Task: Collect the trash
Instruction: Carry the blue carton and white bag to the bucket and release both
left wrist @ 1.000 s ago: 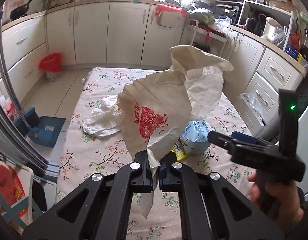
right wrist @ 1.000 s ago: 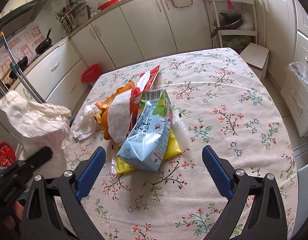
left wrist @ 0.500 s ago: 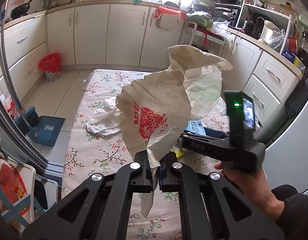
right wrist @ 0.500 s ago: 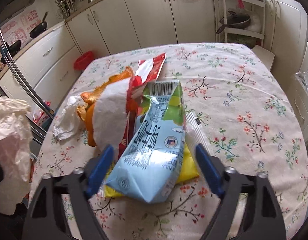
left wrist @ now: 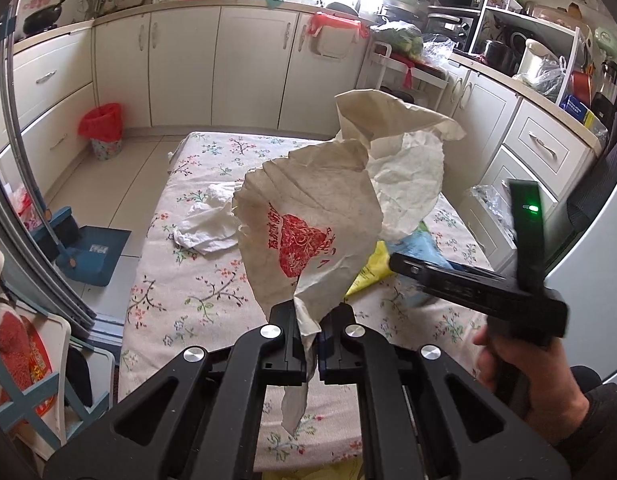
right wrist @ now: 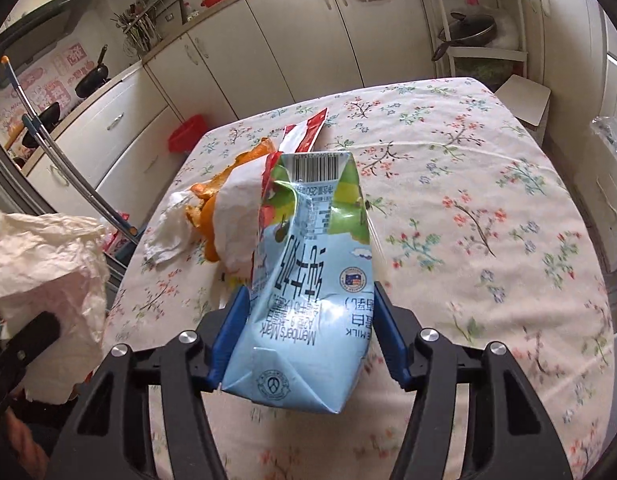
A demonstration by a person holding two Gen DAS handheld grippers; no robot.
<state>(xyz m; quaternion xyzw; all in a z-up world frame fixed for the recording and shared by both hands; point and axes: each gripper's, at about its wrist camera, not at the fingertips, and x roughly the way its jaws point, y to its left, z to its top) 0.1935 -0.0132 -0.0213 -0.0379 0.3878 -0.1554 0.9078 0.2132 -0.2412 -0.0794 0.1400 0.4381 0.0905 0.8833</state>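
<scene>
Blue milk carton [right wrist: 308, 292] lies on floral-cloth bench [right wrist: 488, 208], between fingers of right tool [right wrist: 308, 340], touching both; firm grip cannot tell.
Left tool [left wrist: 308, 344] pressed together, pinching red-printed paper bag [left wrist: 308, 232] above bench. Kitchen, white cabinets [left wrist: 180, 68], red bin [left wrist: 102, 130]. Beside carton: orange peel [right wrist: 210, 208], tissue [right wrist: 168, 228], red-white wrapper [right wrist: 304, 136]. Carton reads "Member's Mark", "MILK", barcode.

Paper bag [left wrist: 332, 216] — cream, red printed emblem. Milk carton [right wrist: 308, 312] — light blue, green top, black barcode. Tablecloth [right wrist: 488, 216]: white, small red-green-blue floral sprigs. Peel [right wrist: 206, 208] orange; bin [left wrist: 101, 125] red-lined.
</scene>
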